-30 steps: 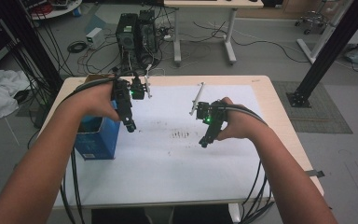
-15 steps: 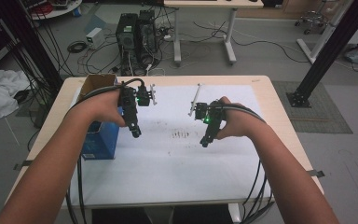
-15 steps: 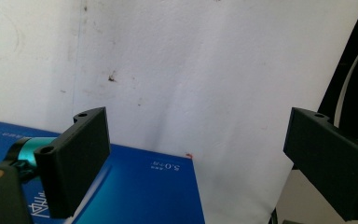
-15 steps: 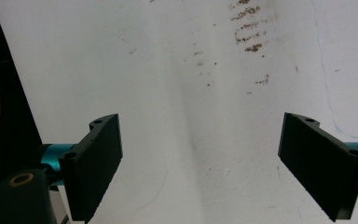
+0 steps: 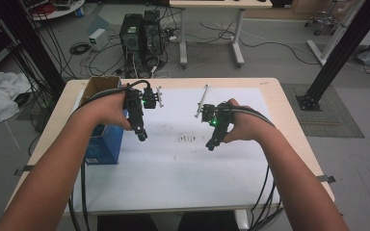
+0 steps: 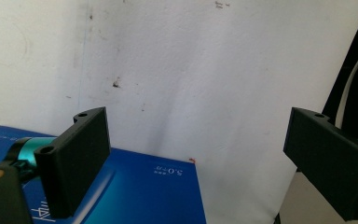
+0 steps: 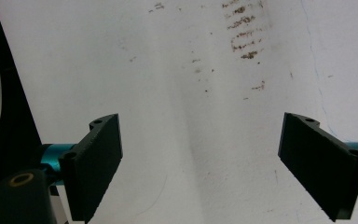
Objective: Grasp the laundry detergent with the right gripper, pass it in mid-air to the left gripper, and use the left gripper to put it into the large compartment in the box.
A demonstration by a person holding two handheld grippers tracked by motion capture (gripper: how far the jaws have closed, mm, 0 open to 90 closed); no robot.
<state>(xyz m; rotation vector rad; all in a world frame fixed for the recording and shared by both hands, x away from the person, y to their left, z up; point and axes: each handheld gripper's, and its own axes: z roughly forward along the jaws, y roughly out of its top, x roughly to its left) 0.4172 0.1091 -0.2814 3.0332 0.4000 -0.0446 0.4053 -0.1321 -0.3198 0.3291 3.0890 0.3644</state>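
Note:
My left gripper (image 5: 141, 135) hangs over the white sheet (image 5: 173, 163), just right of a blue box (image 5: 104, 145). In the left gripper view its jaws stand wide apart around bare sheet, so the left gripper (image 6: 198, 140) is open, with the blue box (image 6: 144, 191) at the lower left. My right gripper (image 5: 211, 144) is held right of centre, pointing down at the sheet. The right gripper (image 7: 200, 135) is also open, with nothing between its jaws. Dark smudges (image 7: 244, 37) mark the sheet ahead of it.
The blue box has an open brown top (image 5: 99, 86) and stands at the table's left edge. Dark marks (image 5: 187, 139) lie on the sheet between the grippers. Cables trail from both grippers off the near table edge (image 5: 173, 209). Computer towers (image 5: 139, 31) stand on the floor beyond.
My left gripper has moved to the right and a little toward me, away from the blue box. The right gripper has hardly moved.

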